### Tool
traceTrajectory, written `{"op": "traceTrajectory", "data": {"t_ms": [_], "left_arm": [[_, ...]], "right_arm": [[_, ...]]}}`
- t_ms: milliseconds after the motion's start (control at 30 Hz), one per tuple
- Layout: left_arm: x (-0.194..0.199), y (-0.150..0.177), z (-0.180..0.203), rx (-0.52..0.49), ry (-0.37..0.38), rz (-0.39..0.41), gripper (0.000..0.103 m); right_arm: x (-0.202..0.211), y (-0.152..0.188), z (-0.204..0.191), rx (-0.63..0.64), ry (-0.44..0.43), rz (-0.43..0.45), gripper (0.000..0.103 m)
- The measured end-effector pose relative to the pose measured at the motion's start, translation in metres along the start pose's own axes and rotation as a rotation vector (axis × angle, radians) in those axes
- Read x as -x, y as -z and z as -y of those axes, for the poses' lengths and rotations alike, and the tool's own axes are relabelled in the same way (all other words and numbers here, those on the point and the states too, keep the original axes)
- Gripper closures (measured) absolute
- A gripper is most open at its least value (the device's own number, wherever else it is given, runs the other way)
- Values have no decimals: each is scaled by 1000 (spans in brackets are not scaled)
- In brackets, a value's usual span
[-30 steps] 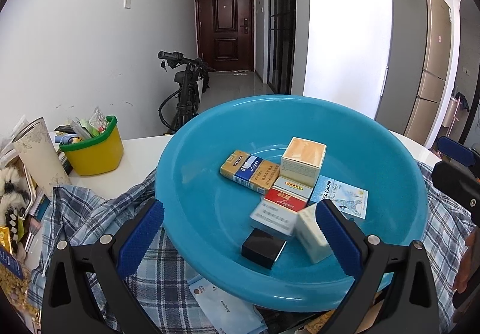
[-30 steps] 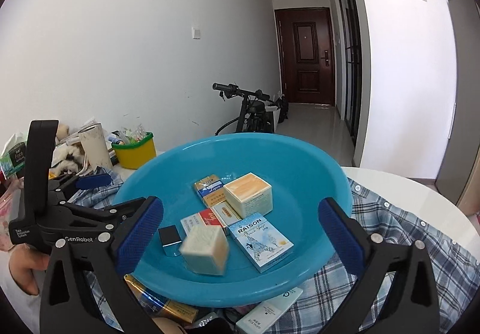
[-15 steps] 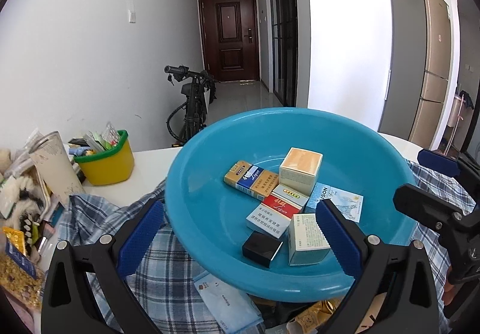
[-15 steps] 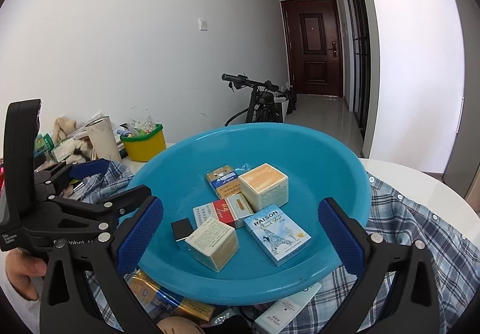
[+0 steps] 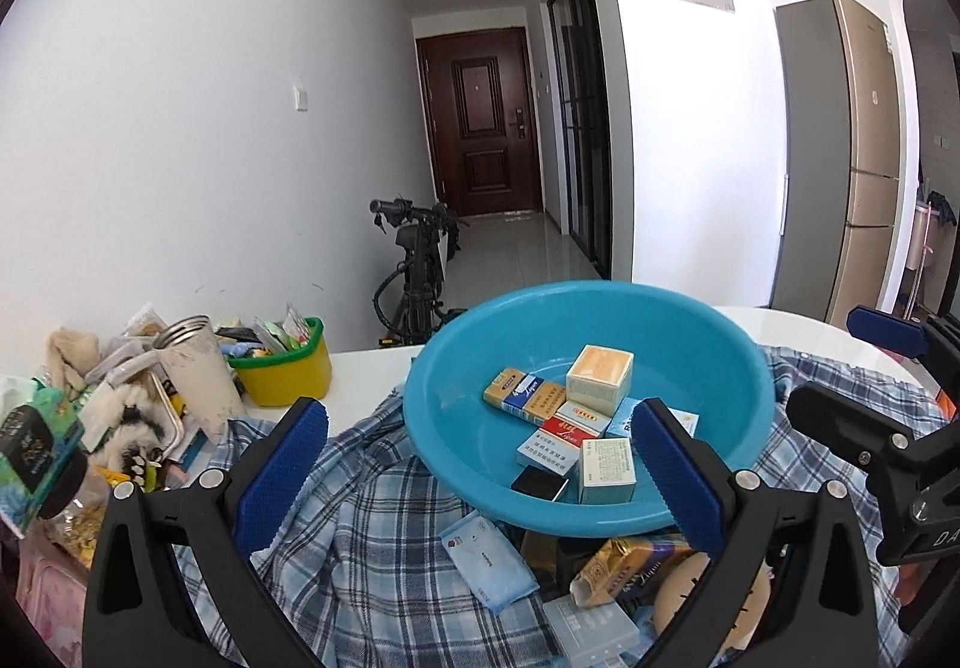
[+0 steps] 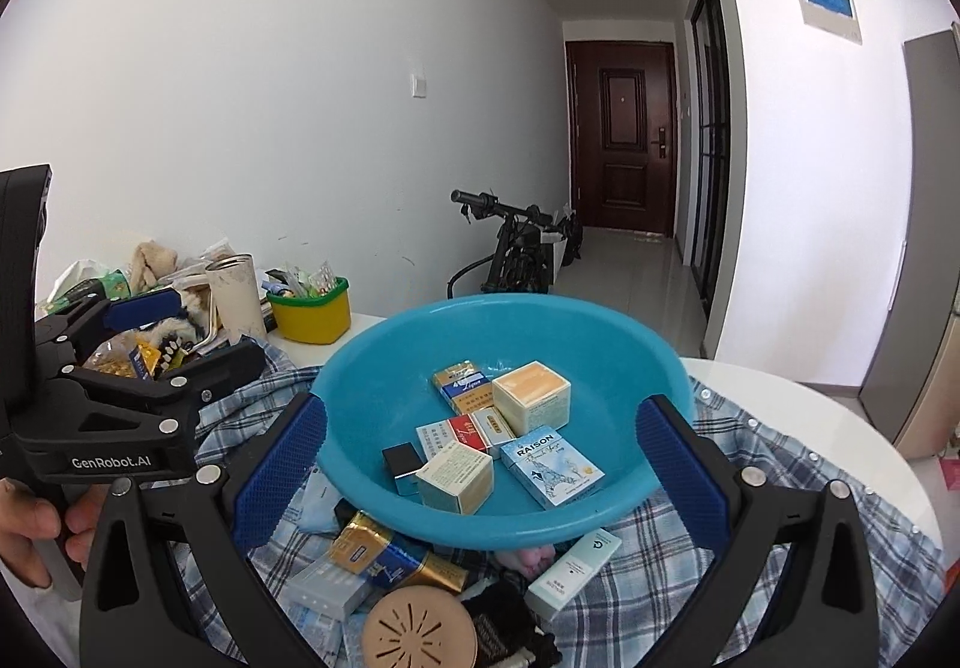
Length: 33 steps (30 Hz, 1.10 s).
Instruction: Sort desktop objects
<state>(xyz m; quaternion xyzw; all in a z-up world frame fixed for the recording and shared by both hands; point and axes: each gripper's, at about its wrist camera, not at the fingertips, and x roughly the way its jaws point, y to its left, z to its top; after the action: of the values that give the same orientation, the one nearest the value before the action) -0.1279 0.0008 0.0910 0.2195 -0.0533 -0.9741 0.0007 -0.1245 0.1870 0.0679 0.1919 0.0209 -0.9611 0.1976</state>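
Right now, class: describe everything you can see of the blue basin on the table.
The blue basin is a round, shallow bowl that looks like smooth, glossy plastic, with a rolled rim. It sits upright on a blue plaid shirt, its near edge over a gold-and-blue packet. Inside lie several small boxes, among them a RAISON pack and a cream box. Neither gripper touches it.

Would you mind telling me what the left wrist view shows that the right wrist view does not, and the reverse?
Only the left wrist view shows the fridge and the right gripper, open. Only the right wrist view shows the round tan perforated disc, the person's hand and the left gripper, open. Both show the blue basin holding small boxes, on the plaid shirt.
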Motion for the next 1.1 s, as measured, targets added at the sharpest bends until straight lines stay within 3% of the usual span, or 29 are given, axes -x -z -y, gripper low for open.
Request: {"op": "traceTrajectory", "data": {"t_ms": [267, 467, 667, 967, 1100], "left_arm": [[78, 5, 1, 19, 5, 64, 0], [134, 25, 1, 13, 7, 109, 0], [165, 47, -3, 37, 41, 102, 0], [155, 79, -2, 61, 57, 29, 0], [136, 116, 6, 77, 86, -41, 0]], "right_arm": [[71, -4, -23, 4, 20, 50, 0], [113, 14, -44, 5, 33, 61, 0], [137, 37, -64, 15, 36, 49, 0], [124, 64, -74, 8, 37, -10, 0], [107, 97, -73, -12, 69, -80, 0]]}}
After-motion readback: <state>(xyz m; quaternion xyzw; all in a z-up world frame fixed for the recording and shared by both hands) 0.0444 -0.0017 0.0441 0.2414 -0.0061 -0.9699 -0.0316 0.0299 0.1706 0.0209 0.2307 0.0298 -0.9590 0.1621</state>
